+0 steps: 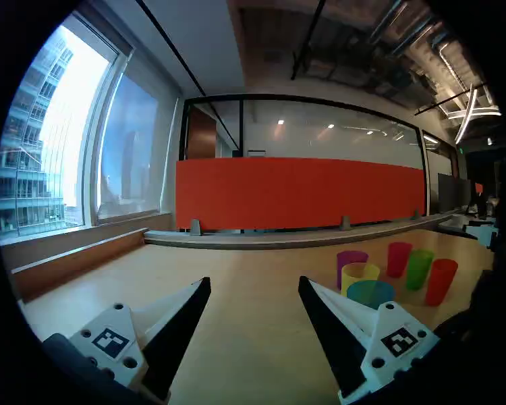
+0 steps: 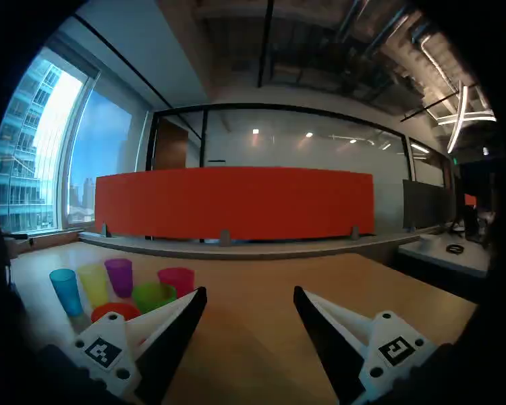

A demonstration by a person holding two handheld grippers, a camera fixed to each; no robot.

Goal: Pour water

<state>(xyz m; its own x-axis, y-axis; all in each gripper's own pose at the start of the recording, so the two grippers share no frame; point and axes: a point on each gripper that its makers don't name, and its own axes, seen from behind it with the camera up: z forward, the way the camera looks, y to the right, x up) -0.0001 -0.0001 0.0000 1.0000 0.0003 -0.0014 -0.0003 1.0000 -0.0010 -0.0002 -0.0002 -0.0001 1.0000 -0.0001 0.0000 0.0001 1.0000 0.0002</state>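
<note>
We are looking across a pale wooden table (image 1: 253, 317) whose bare top is stretching away to a far edge, where an orange divider (image 1: 300, 192) is standing along its whole length. Six translucent cups are standing upright on the wood in a tight group of two rows, back from that far edge. In one row we are seeing the purple cup (image 1: 351, 260), the yellow cup (image 1: 359, 274) and the blue cup (image 1: 370, 294), each overlapping the next in the left gripper view. Beside them the pink cup (image 1: 399, 259), the green cup (image 1: 419, 268) and the orange-red cup (image 1: 441, 281) are forming the second row. Whether neighbouring cups are touching, we are not managing to tell.
</note>
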